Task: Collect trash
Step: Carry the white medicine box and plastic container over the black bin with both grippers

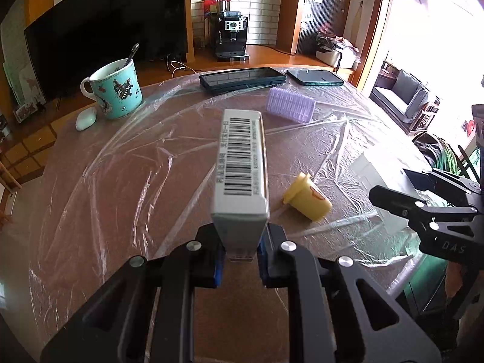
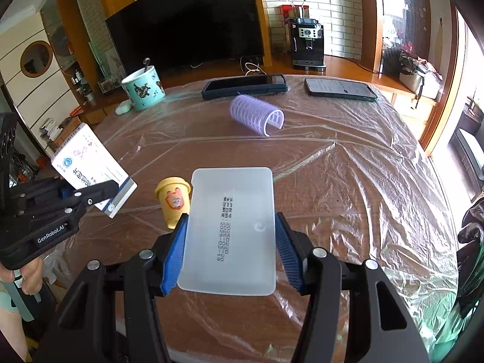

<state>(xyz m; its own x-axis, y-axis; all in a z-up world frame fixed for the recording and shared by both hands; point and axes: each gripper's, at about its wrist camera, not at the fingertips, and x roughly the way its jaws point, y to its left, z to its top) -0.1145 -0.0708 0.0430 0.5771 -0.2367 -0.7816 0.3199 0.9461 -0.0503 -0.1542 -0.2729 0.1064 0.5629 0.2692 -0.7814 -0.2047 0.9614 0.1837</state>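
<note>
1. Left wrist view: the left hand-held gripper (image 1: pixel 240 252) is clamped on the short end of a white carton (image 1: pixel 240 169) with a barcode face; the carton juts forward, held clear above the counter (image 1: pixel 121 187).
2. Right wrist view: the right hand-held gripper (image 2: pixel 228 251) grips a translucent white plastic tray (image 2: pixel 231 230) across its width, blue pads pressed on both long edges – printed date code showing through.
3. Both pieces of trash look lifted off the plastic-sheeted counter, neither resting on it.
4. On the counter itself: a small yellow toy cup (image 2: pixel 174 201) on its side, just beside the tray and between the two grippers – likely the next trash candidate. A purple hair roller (image 2: pixel 257 115) lies farther back.
5. Well back: two phones (image 2: pixel 245 86), a teal mug (image 2: pixel 143 89) with a spoon, a white mouse-like object beside it. These read as keepers, not trash.
6. Step in hand, as judged: carrying two collected items away to a bin. No bin shows in either view.
7. Next move calls for finding the receptacle, bringing each load over it and releasing; both hands are full, so the yellow cup must wait.
</note>
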